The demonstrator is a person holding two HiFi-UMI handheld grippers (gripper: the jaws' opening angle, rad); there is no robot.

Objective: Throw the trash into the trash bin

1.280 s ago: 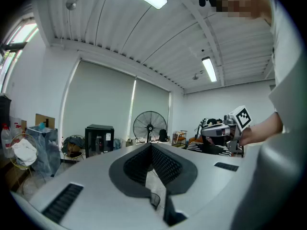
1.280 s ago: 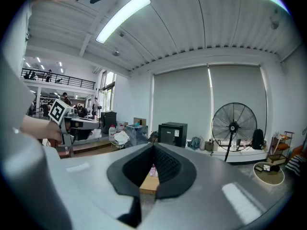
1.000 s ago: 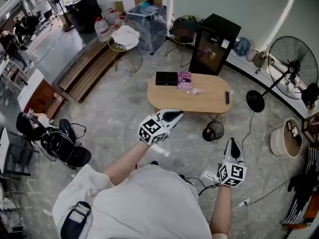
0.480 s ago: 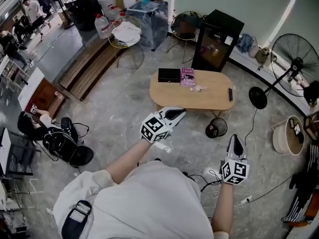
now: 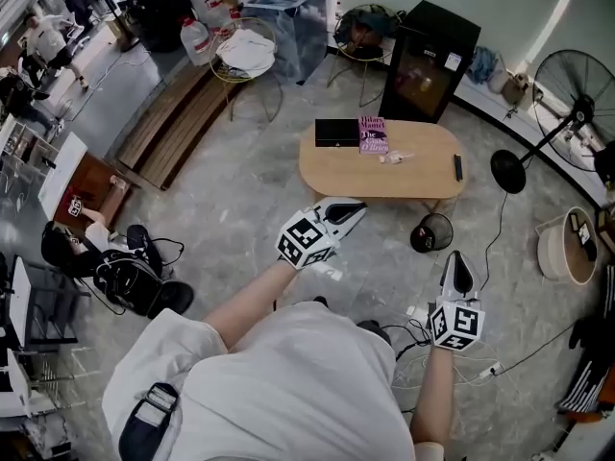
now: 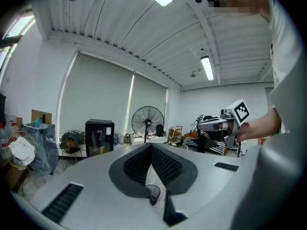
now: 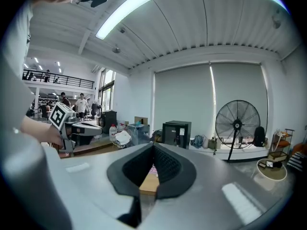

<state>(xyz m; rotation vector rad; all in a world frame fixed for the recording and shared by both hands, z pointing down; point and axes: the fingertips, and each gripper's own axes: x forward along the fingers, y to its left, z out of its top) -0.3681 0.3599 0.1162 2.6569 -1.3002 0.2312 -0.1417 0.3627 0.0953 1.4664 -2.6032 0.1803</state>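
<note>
Low surface (image 5: 413, 179) mid-room, bin on the floor before it

On the surface, a box (image 5: 335, 133) lies at the far left edge with a book (image 5: 373, 134) just beside it on the right. The crumpled trash (image 5: 395, 157) sits near the middle, right of the book and nearer the person, and a remote (image 5: 457, 167) lies toward the right end. The trash bin (image 5: 431, 231) stands on the floor by the surface's near right side. A cabinet (image 5: 430, 60) stands behind the surface, a fan (image 5: 577, 89) to its right, a basket (image 5: 562, 248) far right and a bench (image 5: 159, 137) far left. The left tongs (image 5: 354, 206) hover left of the bin; the right tongs (image 5: 457, 259) are nearer the person, just right of it.
</note>
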